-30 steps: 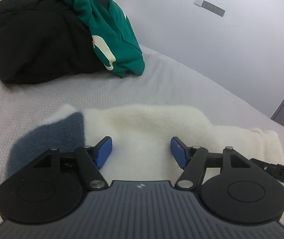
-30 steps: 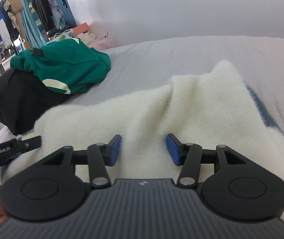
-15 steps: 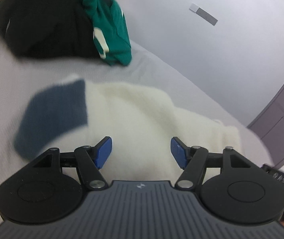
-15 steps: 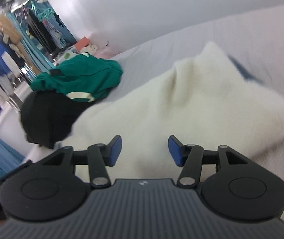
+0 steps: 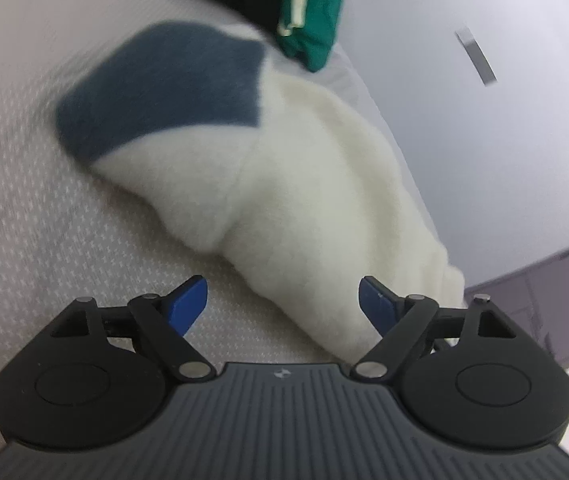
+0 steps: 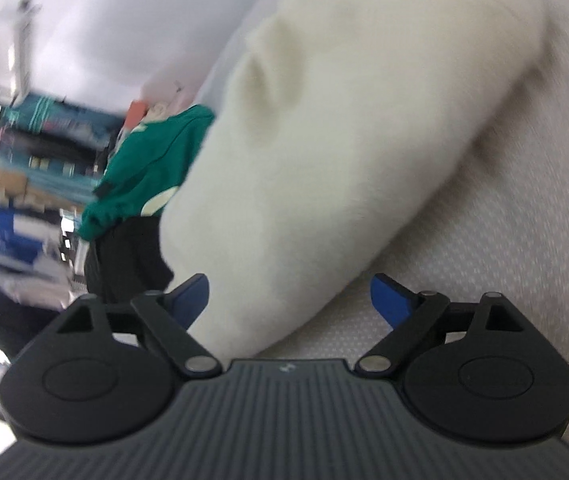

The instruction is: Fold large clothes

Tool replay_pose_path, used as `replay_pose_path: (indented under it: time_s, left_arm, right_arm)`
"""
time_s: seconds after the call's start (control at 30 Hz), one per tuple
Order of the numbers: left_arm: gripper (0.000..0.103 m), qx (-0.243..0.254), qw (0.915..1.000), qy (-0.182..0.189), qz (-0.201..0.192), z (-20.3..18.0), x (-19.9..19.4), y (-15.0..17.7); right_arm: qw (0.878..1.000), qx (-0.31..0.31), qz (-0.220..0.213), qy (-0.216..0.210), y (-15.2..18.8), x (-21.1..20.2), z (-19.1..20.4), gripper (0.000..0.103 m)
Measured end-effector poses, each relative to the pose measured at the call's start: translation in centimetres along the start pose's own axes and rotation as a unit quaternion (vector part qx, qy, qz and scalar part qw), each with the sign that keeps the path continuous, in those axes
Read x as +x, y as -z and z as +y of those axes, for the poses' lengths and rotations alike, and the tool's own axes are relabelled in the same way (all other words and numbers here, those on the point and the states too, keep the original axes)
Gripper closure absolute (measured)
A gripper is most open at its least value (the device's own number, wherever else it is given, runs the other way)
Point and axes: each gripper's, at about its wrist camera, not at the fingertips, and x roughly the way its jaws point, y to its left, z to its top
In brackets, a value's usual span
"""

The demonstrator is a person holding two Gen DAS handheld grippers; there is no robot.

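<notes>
1. Lying bundled on the bed (image 5: pixel 44 240), the cream fleece garment (image 5: pixel 316 184) runs ahead of both claws, its blue-grey panel (image 5: pixel 164 88) at the far left of the left claw's view.
2. Left gripper (image 5: pixel 283 300) is spread wide, gripping nothing, a narrow end of the fleece just ahead between its pads.
3. Right gripper (image 6: pixel 289 294) is equally wide and empty, fleece (image 6: pixel 344 140) beside its left pad.
4. Looks like a between-folds step; next move calls for pinching an edge or corner at each end.
5. Beyond sit the green garment (image 6: pixel 144 172) and black pile (image 6: pixel 124 256).
</notes>
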Motion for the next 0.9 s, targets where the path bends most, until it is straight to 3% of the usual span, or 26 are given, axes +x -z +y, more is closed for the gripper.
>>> replay_pose_path:
  time_s: [0.13,0.27,0.43,0.9]
  left_arm:
    - [0.016,-0.064,0.9979,0.012,0.003,2.0,0.9,-0.4]
    - [0.017,-0.131,0.9905,0.043,-0.001,4.2,1.5,-0.7]
    - [0.018,-0.184,0.9803,0.068,-0.018,6.2,2.0,-1.0]
    - [0.023,-0.175,0.9803,0.083,-0.039,6.0,4.3,-3.2]
  right_arm:
    - [0.997,0.072,-0.016,-0.006,-0.8,0.7,-1.8,0.013]
    - [0.993,0.098,-0.066,0.011,-1.5,0.6,-2.3,0.013]
    - [0.988,0.125,-0.085,-0.004,-2.1,1.4,-3.0,0.013]
    - [0.983,0.112,-0.139,-0.038,-4.2,3.7,-3.0,0.012]
